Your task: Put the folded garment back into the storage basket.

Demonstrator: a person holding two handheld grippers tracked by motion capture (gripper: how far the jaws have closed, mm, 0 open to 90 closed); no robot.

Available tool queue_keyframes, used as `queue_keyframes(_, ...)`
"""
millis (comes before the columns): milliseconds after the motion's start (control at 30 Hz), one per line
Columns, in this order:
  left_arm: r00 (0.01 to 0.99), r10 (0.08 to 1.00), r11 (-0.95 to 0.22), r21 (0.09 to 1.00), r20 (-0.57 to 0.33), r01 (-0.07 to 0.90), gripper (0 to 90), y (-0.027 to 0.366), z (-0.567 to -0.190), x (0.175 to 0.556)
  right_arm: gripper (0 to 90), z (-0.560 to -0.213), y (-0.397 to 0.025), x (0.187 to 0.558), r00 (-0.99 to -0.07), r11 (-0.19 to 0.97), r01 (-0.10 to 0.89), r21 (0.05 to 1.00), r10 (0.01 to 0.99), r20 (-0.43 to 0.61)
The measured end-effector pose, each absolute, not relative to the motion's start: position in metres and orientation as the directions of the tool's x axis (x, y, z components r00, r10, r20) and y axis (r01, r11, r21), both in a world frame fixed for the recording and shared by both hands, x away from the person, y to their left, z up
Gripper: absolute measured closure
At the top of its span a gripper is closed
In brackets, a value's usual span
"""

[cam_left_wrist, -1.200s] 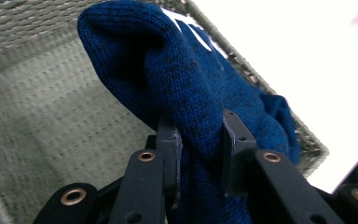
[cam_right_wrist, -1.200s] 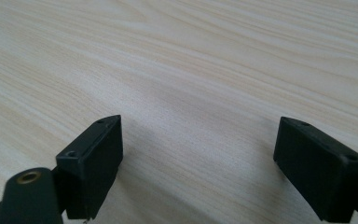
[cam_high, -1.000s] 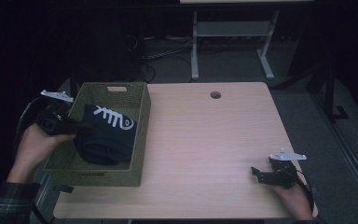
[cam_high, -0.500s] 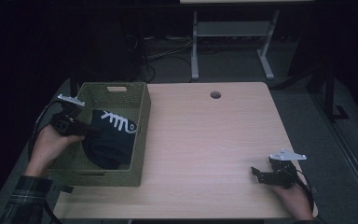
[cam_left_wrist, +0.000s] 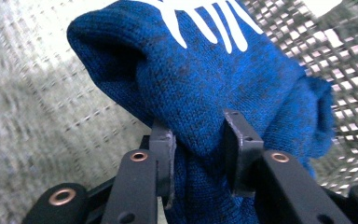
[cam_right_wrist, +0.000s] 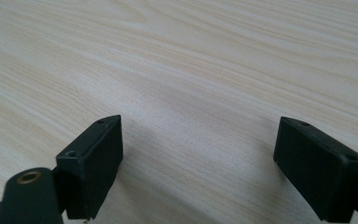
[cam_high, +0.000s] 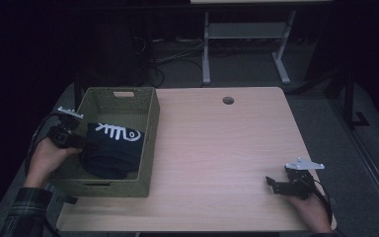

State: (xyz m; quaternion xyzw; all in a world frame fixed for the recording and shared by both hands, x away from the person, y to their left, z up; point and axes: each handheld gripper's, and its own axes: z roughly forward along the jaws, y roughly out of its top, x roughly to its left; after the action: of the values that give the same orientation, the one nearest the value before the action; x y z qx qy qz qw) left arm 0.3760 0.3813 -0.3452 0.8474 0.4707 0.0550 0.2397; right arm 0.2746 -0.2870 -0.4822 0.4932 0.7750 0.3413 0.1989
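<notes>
1. Two grippers are at work: the left gripper [cam_high: 86,144] has its jaws pinched on a fold of the blue knit garment [cam_left_wrist: 205,88].
2. That garment [cam_high: 112,148] lies inside the woven basket [cam_high: 148,143] at the table's [cam_high: 217,148] left edge.
3. Near the table's front right corner, the right gripper [cam_high: 272,183] rests with jaws spread wide over bare wood.

High view above near table edge, looking forward and down – whole table [cam_high: 217,148], basket [cam_high: 148,143]. Left gripper view close on blue garment [cam_left_wrist: 205,88] inside basket, shared with high view. Right gripper view low over bare tabletop – very near
</notes>
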Motion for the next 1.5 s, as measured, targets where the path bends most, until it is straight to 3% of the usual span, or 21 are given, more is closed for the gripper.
queue_keyframes(567, 0.493, 0.868, -0.409, 0.474, -0.061, 0.78, 25.1, 0.388, -0.352, 0.374, 15.2, -0.482, -0.287, 0.275, -0.434, 0.28, 0.629, 0.725, 0.9, 0.029)
queue_keyframes(933, 0.512, 0.854, -0.393, 0.527, -0.096, 0.754, 20.6, 0.377, -0.346, 0.367, 15.2, -0.482, -0.287, 0.275, -0.434, 0.28, 0.629, 0.725, 0.9, 0.029)
queue_keyframes(1500, 0.594, 0.794, -0.392, 0.64, -0.128, 0.661, 20.6, 0.324, -0.326, 0.36, 15.2, -0.482, -0.287, 0.275, -0.436, 0.281, 0.629, 0.725, 0.9, 0.029)
